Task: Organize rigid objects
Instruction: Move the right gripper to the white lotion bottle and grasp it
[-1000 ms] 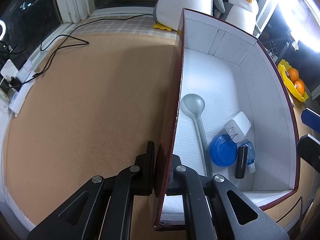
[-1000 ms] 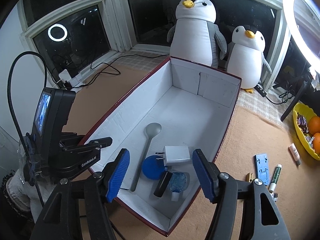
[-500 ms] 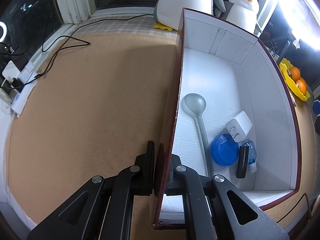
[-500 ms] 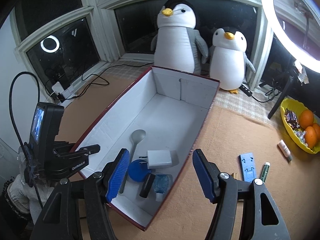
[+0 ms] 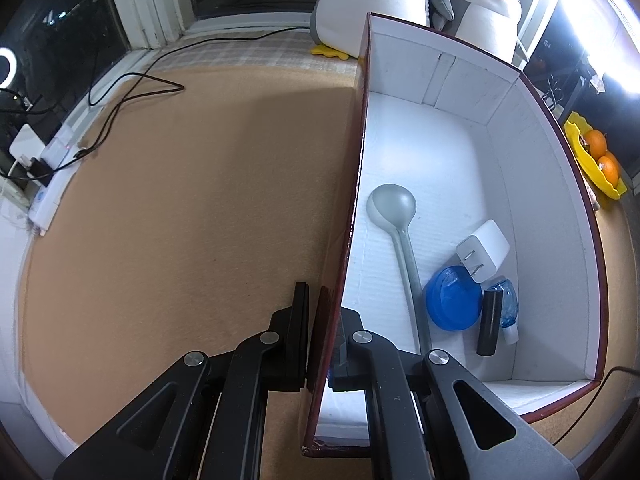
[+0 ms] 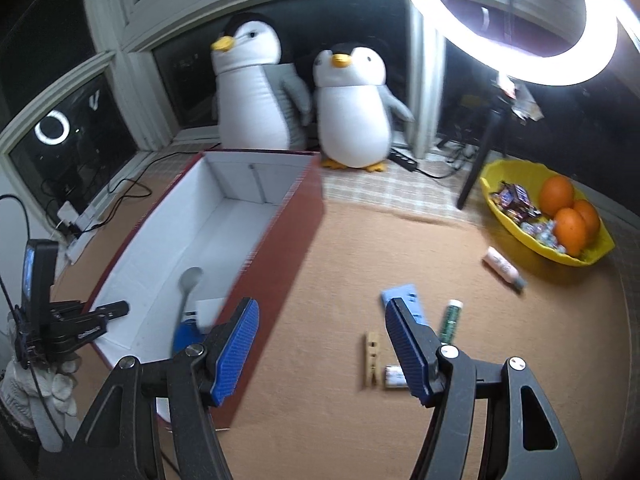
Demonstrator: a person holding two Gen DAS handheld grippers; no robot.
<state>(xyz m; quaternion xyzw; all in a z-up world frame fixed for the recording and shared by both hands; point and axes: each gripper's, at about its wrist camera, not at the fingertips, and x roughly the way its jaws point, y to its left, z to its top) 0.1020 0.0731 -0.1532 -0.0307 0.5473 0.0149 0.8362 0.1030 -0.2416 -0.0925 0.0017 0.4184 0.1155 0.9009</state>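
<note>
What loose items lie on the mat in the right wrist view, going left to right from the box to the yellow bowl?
Wooden clothespin → blue plastic piece → green tube → pink tube.

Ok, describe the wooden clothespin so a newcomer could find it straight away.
Start at the long red box and look to its right, at the loose items on the brown mat. The clothespin lies nearest the camera, left of a small battery. It is the only pale wooden piece there.
</note>
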